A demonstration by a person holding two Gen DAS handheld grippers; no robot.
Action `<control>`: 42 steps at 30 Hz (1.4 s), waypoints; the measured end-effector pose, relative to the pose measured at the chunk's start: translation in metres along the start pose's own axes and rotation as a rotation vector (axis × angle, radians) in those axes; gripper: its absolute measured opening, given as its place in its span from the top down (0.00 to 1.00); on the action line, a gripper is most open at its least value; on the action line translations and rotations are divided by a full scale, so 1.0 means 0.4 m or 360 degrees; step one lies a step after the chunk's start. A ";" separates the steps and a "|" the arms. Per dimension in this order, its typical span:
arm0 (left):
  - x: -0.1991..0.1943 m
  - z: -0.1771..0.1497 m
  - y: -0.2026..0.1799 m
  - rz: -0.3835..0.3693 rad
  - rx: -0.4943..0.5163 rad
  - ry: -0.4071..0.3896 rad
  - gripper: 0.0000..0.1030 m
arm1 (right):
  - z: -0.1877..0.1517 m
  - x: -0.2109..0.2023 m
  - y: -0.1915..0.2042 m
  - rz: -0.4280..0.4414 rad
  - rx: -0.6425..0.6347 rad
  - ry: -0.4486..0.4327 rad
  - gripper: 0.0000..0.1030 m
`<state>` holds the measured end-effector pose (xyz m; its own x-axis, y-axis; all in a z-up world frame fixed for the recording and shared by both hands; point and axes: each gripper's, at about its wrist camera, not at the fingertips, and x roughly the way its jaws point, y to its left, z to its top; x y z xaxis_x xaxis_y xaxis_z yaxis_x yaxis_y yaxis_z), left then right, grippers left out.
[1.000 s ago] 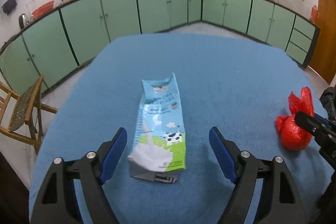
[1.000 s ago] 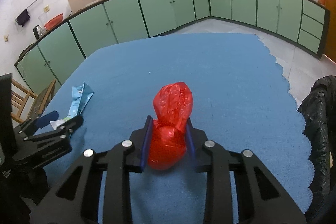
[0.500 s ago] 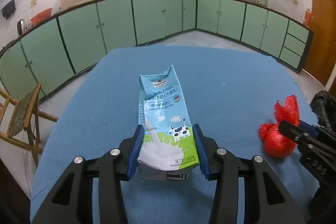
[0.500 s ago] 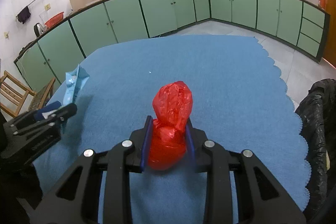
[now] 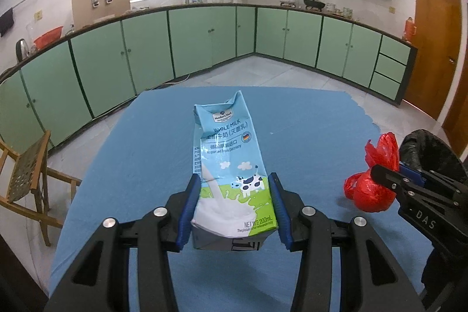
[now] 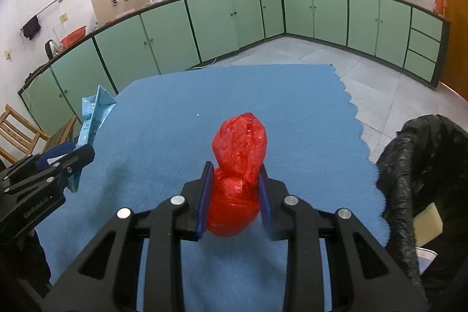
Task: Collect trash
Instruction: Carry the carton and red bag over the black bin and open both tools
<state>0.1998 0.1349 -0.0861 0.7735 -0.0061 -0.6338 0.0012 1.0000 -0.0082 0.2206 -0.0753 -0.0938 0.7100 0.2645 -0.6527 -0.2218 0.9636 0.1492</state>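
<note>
My left gripper (image 5: 234, 201) is shut on a blue and green milk carton (image 5: 228, 165) and holds it lifted above the blue tablecloth (image 5: 146, 154). My right gripper (image 6: 234, 195) is shut on a knotted red plastic bag (image 6: 238, 165), also raised off the cloth. The red bag (image 5: 371, 183) and right gripper show at the right of the left wrist view. The carton (image 6: 93, 119) and left gripper show at the left of the right wrist view.
A bin lined with a black trash bag (image 6: 415, 165) stands off the table's right edge, with a pale sponge-like item (image 6: 428, 227) inside. A wooden chair (image 5: 26, 171) stands at the left. Green kitchen cabinets (image 5: 204, 43) run around the back.
My left gripper closed on the milk carton and lifted it off the table. My right gripper kept its hold on the red bag and rose with it.
</note>
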 end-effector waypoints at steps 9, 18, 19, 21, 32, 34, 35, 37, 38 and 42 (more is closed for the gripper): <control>-0.060 0.006 -0.043 -0.0047 0.0011 -0.0030 0.55 | 0.007 -0.112 -0.024 -0.0002 0.0005 -0.0078 0.76; -0.120 0.016 -0.096 -0.0106 0.0048 -0.0084 0.55 | 0.010 -0.215 -0.046 0.0020 0.0013 -0.0183 0.81; -0.125 0.018 -0.102 -0.0116 0.0048 -0.0087 0.55 | 0.010 -0.227 -0.049 0.0017 0.0013 -0.0200 0.81; -0.137 0.021 -0.116 -0.0130 0.0056 -0.0098 0.55 | 0.010 -0.246 -0.055 0.0015 0.0015 -0.0225 0.81; -0.172 0.052 -0.213 -0.0253 0.0116 -0.0162 0.55 | 0.018 -0.360 -0.153 -0.0081 0.0023 -0.0358 0.82; -0.176 0.057 -0.244 -0.0285 0.0140 -0.0178 0.55 | 0.019 -0.380 -0.176 -0.0107 0.0026 -0.0378 0.82; -0.179 0.059 -0.258 -0.0300 0.0151 -0.0185 0.55 | 0.019 -0.390 -0.185 -0.0123 0.0026 -0.0389 0.82; -0.183 0.063 -0.291 -0.0338 0.0173 -0.0196 0.55 | 0.018 -0.413 -0.212 -0.0161 0.0029 -0.0414 0.82; -0.186 0.064 -0.300 -0.0350 0.0180 -0.0199 0.55 | 0.017 -0.420 -0.220 -0.0173 0.0033 -0.0421 0.82; -0.193 0.073 -0.355 -0.0411 0.0219 -0.0217 0.55 | 0.011 -0.447 -0.270 -0.0231 0.0060 -0.0445 0.82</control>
<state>0.1584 -0.0065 -0.0135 0.8144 -0.2683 -0.5146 0.2869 0.9569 -0.0450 0.1205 -0.2265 0.0098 0.8897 0.1194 -0.4406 -0.0834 0.9914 0.1004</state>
